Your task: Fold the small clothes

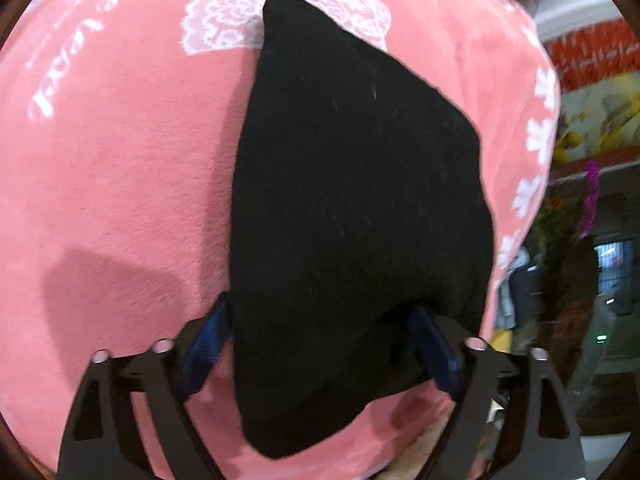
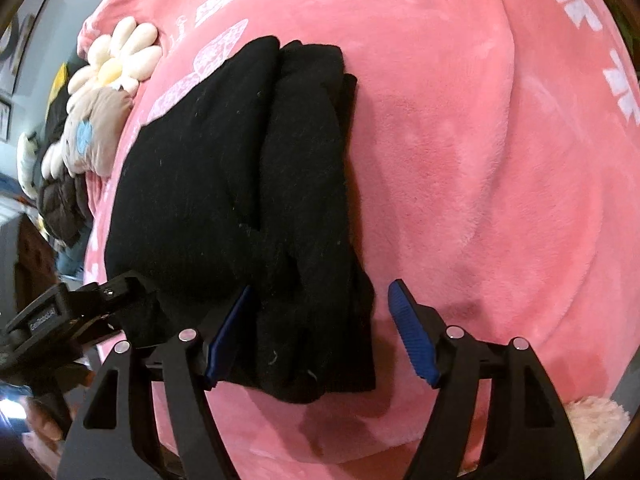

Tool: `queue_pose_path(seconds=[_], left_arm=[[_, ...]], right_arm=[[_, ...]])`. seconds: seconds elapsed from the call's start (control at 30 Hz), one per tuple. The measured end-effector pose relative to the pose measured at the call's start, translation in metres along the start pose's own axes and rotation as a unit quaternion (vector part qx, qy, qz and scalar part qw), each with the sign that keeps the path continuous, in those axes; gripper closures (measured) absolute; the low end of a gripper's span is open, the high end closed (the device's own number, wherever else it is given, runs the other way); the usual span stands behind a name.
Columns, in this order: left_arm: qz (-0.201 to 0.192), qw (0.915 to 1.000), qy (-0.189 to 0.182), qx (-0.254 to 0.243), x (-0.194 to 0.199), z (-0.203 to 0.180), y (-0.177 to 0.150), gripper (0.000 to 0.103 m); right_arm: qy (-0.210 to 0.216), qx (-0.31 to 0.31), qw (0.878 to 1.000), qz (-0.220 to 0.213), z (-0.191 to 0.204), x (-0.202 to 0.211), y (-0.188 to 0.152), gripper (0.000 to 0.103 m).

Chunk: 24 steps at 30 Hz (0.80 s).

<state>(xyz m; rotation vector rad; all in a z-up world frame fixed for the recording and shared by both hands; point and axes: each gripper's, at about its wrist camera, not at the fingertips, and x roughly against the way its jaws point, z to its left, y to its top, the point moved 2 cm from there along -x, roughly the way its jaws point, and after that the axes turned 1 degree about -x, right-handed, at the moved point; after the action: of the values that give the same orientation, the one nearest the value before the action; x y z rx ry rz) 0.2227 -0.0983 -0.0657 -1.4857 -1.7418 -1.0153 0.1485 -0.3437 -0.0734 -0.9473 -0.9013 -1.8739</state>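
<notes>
Nearest you: left gripper point(image 1: 320, 354) spread wide, blue pads either side of the black garment point(image 1: 352, 200), not visibly pressing. Right gripper point(image 2: 316, 336) also spread, straddling its near folded edge. Garment lies on the pink blanket point(image 2: 480, 160). Likely soft, light, limp knit; take it at the thick folded edge.

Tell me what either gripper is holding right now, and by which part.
Nothing. The left gripper and right gripper both stand open around the near end of the folded black garment on the pink blanket, pads not pressing.
</notes>
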Motion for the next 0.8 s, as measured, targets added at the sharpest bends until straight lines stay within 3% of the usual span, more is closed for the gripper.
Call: queue_pose_path(seconds=[0.03, 0.07, 0.1, 0.13, 0.17, 0.2, 0.3, 0.37, 0.43, 0.5, 0.53, 0.6, 0.63, 0.7, 0.8], left_arm=[[-0.001, 1.0, -0.003, 0.0, 0.0, 0.0, 0.001, 0.015], [-0.005, 0.9999, -0.016, -0.003, 0.001, -0.002, 0.001, 0.019], [-0.009, 0.999, -0.042, -0.008, 0.003, -0.003, 0.001, 0.042], [-0.002, 0.9979, -0.065, -0.005, 0.002, -0.002, -0.001, 0.048], [0.0, 0.9973, -0.073, 0.003, 0.003, 0.0, -0.002, 0.054], [-0.001, 0.9963, -0.085, 0.009, 0.005, 0.002, -0.003, 0.069], [0.007, 0.99, -0.134, 0.041, 0.02, 0.008, -0.008, 0.082], [0.009, 0.9871, -0.151, 0.054, 0.031, 0.011, -0.012, 0.083], [0.013, 0.9887, -0.141, 0.05, 0.039, 0.012, -0.018, 0.082], [0.022, 0.9928, -0.11, 0.044, 0.039, 0.02, -0.023, 0.07], [0.026, 0.9948, -0.087, 0.046, 0.039, 0.027, -0.027, 0.069], [0.023, 0.9953, -0.076, 0.055, 0.04, 0.038, -0.033, 0.066], [0.021, 0.9949, -0.08, 0.058, 0.042, 0.04, -0.035, 0.066], [0.017, 0.995, -0.078, 0.059, 0.043, 0.043, -0.04, 0.055], [0.021, 0.9976, -0.056, 0.033, 0.036, 0.032, -0.045, 0.041]], right_arm=[[0.002, 0.0, 1.0, 0.0, 0.001, 0.0, 0.001, 0.036], [0.01, 0.006, 1.0, 0.001, 0.003, 0.001, 0.001, 0.047], [0.015, 0.007, 1.0, 0.005, 0.006, 0.001, 0.001, 0.058], [0.015, 0.007, 1.0, 0.009, 0.007, 0.001, 0.001, 0.062], [0.019, 0.008, 1.0, 0.012, 0.009, 0.002, 0.001, 0.075], [0.025, 0.005, 1.0, 0.013, 0.011, 0.006, 0.0, 0.08], [0.036, -0.002, 0.999, 0.006, 0.016, 0.021, -0.002, 0.082], [0.045, -0.001, 0.999, 0.008, 0.018, 0.031, -0.001, 0.082], [0.035, -0.003, 0.999, 0.016, 0.014, 0.031, -0.003, 0.075], [0.0, -0.018, 1.0, -0.001, 0.003, 0.04, -0.003, 0.073], [0.001, -0.016, 1.0, -0.016, 0.002, 0.049, -0.004, 0.073], [0.016, -0.004, 0.999, -0.03, 0.008, 0.059, -0.005, 0.069], [0.022, 0.007, 0.999, -0.027, 0.014, 0.06, -0.004, 0.066], [0.021, 0.042, 0.999, -0.02, 0.031, 0.052, -0.002, 0.048], [-0.028, 0.1, 0.995, 0.003, 0.047, 0.023, -0.005, 0.044]])
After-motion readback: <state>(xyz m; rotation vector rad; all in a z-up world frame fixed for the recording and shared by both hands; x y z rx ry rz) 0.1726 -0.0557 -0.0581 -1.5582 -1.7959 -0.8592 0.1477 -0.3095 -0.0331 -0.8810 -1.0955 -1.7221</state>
